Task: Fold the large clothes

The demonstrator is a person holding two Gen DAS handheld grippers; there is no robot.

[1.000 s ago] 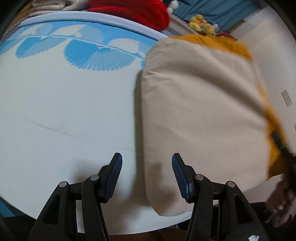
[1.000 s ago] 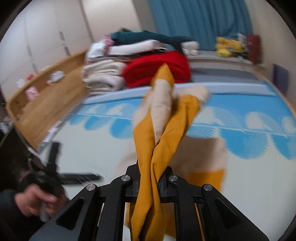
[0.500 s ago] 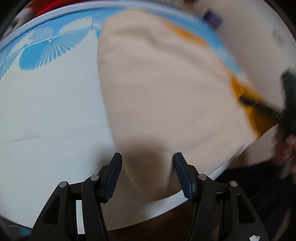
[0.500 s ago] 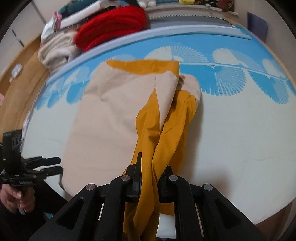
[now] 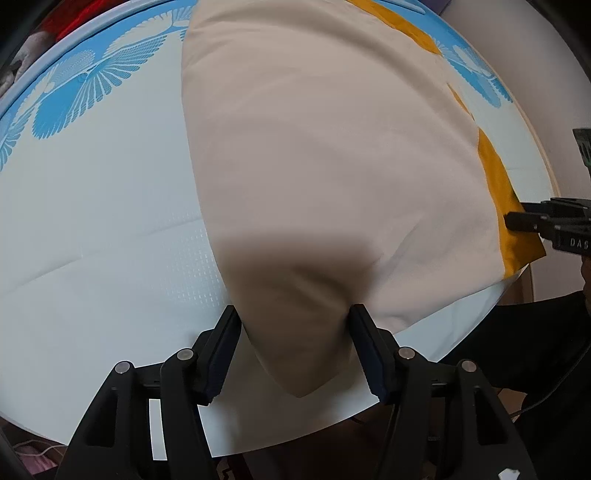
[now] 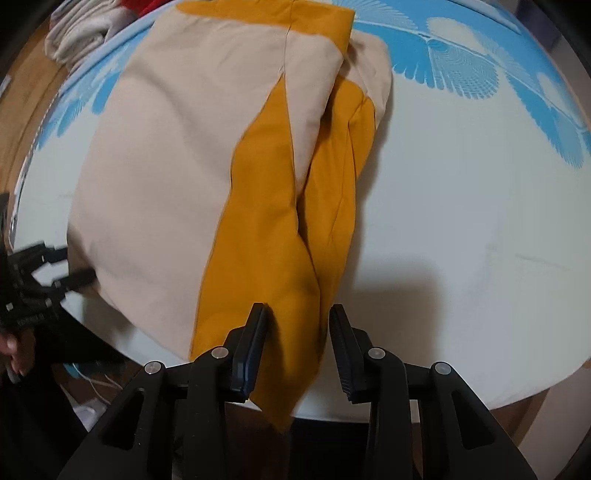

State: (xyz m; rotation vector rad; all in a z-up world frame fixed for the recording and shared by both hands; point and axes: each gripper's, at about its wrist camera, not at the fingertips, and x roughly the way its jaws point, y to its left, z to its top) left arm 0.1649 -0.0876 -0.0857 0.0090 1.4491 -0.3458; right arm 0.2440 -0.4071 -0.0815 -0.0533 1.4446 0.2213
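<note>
A large beige garment with mustard-yellow panels lies spread on the bed's white and blue sheet. My left gripper points down at its near beige corner. It is open, and the corner lies between the fingers. In the right wrist view the beige body is on the left and a long mustard fold runs down toward me. My right gripper is opening, with the end of that fold loose between its jaws. Each gripper shows in the other's view: the right gripper and the left gripper.
Folded cream and red clothes are piled at the far left of the bed. The bed's near edge runs just behind both grippers, with dark floor below. A person's hand and dark sleeve are at the lower left.
My right gripper came down with the mustard fold from mid-air to the bed, and its jaws have parted. My left gripper shifted over the beige corner, which now sits between its fingers.
</note>
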